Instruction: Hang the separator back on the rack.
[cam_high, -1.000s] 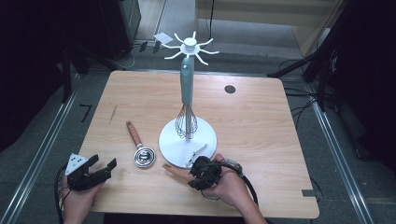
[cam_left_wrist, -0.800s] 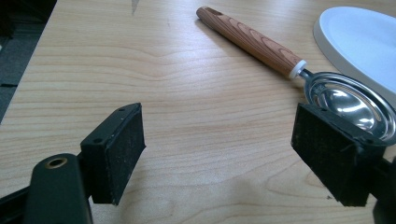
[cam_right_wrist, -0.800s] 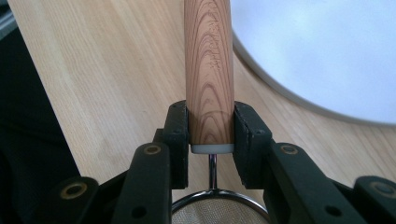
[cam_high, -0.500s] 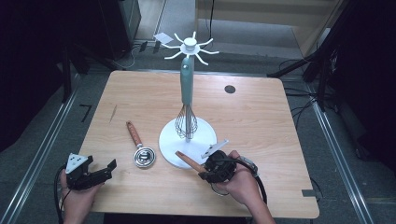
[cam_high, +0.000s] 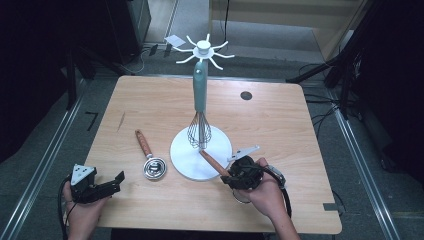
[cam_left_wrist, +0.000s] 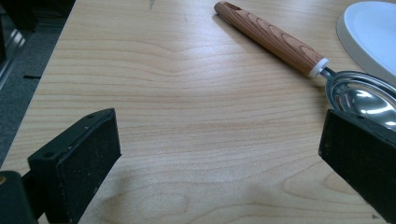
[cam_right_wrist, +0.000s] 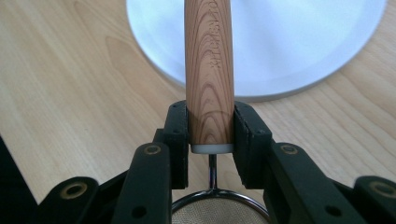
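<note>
Table (cam_high: 150, 100) is carrying a white stand (cam_high: 186, 161) with a whisk (cam_high: 199, 131) hanging over its base. Beside that base, the right gripper (cam_high: 231, 176) is clamping a strainer's wooden handle (cam_right_wrist: 208, 74); farther left of it, past 1 ladle (cam_high: 149, 159), the left gripper (cam_high: 116, 183) is sitting with jaws just opened wide, nothing between them.

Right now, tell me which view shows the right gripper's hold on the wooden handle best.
The right gripper view: the right gripper has both jaws pressed on the wooden handle just above its white collar. The high view shows the same handle sticking out toward the white stand base, the grip itself hidden.
</note>
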